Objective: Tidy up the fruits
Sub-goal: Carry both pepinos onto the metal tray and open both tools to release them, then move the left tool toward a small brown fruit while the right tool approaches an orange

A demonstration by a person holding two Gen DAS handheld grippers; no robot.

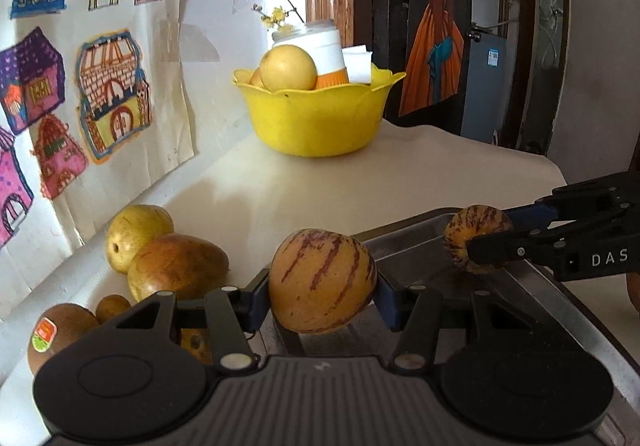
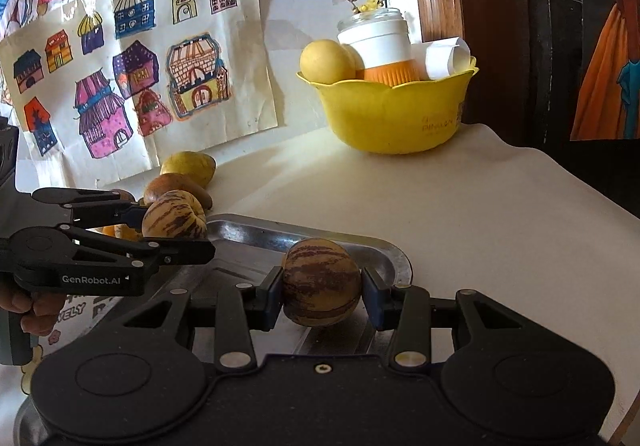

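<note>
Your cream-covered desk [image 2: 460,205] carries a yellow bowl [image 2: 390,113], a metal tray [image 2: 320,236] and loose fruits [image 1: 160,250] by the wall.

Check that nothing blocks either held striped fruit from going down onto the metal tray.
Nothing visible does. The left gripper holds one striped fruit above the metal tray; the right gripper holds the other. The visible tray surface beneath looks bare.

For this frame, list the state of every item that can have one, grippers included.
Left gripper: shut on larger purple-striped yellow fruit, held over the tray.
Right gripper: shut on smaller striped fruit.
Shiny metal tray: nothing seen lying in it.
Scalloped yellow plastic bowl: upright, holding yellow fruit and a cup.
</note>
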